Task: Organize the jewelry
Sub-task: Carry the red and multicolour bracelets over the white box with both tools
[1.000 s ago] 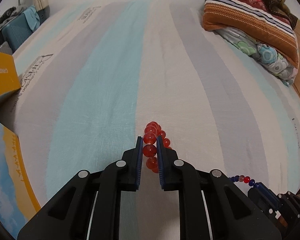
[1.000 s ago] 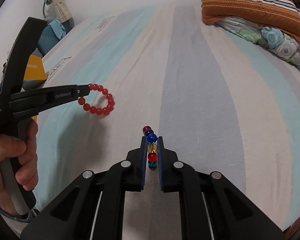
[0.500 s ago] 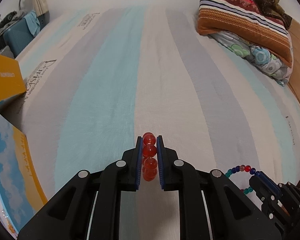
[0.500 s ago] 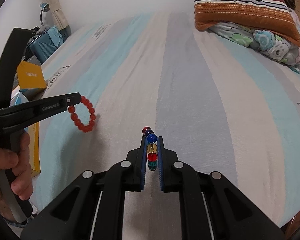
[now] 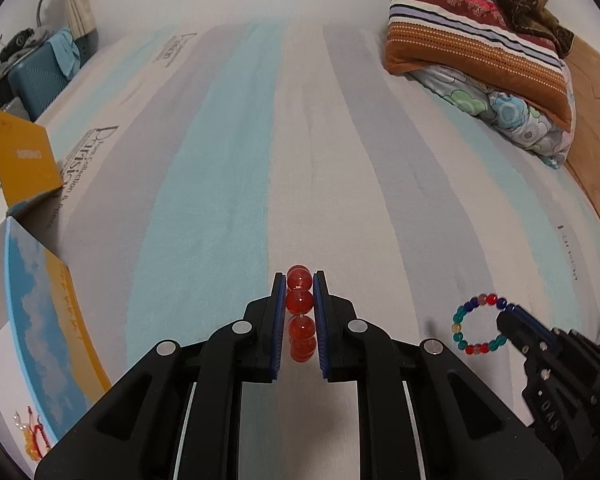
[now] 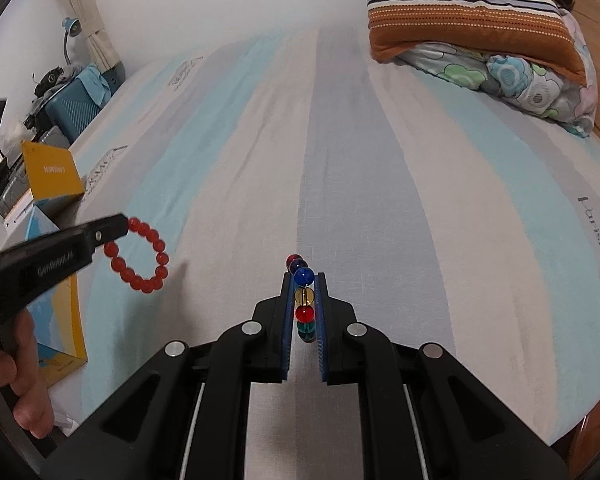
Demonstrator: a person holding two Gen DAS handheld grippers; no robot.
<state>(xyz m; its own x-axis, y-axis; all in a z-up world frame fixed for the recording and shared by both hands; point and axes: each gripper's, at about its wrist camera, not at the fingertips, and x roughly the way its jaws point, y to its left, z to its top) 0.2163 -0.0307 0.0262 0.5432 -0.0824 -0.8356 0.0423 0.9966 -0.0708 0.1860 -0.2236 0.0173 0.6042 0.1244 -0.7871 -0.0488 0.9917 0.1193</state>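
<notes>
While both bracelets are held clear of the striped bed sheet (image 5: 228, 184), each is pinched across its beads and the rest of its loop is left hanging. The left gripper (image 5: 300, 300) is closed almost fully on the red bead bracelet (image 6: 140, 256), which is seen above the sheet's left edge, near the opened yellow and blue box (image 6: 54, 184) beside the bed. The right gripper (image 6: 305, 300) is likewise nearly shut on the multicoloured bead bracelet (image 5: 476, 326), which is carried over the near edge of the sheet, to the right of the red one and well apart from it.

Both pieces are judged to be light and limp as a whole, being hard round beads threaded on a cord; the loops can be expected to swing and sag when moved. The beads look glossy, so a slip between the pads is thought possible, and a hold squarely across two or three beads, as is seen now, is judged the safest.

Two bracelets are counted, one red and one mixed, and two grippers. One box is seen, and a pile of folded bedding (image 5: 476, 40) is stacked at the far right corner of the bed
</notes>
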